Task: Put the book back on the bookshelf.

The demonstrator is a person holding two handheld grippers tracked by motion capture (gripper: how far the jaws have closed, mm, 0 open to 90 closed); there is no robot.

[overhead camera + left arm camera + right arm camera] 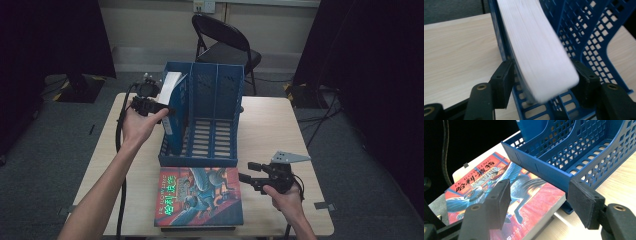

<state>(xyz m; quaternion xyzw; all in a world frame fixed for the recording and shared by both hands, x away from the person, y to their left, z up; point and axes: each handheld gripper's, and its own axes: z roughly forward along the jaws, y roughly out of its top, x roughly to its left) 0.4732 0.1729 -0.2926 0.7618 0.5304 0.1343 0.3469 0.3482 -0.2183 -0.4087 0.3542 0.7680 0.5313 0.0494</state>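
While the left gripper [541,75] reaches in at the left end of the blue file rack [215,85], its two black jaws stand on either side of the white page edge of a book [536,47]. That book stands upright, leaning slightly, in the leftmost compartment of the rack. In the left gripper view a narrow gap shows between each pad and the book, so the jaws flank it without clamping it. The perforated blue wall of the rack lies just behind the left jaw, and the bare wooden table [456,47] spreads beyond it. In the high view the left hand [140,122] carries this gripper [152,105] against the upper left corner of the rack, with its cable trailing down along the forearm.

Across the table, the right gripper [539,197] has its jaws wide apart with nothing between the pads. Seen between them are the near corner of the rack [564,180] and a second book [499,190]. This book has a red and blue illustrated cover and lies flat on the table. Its far edge rests just beside the front wall of the rack. In the high view the right hand [285,197] holds this gripper [250,179] low at the right end of the flat book [200,195], near it but apart. A black folding chair [225,42] stands beyond the table.
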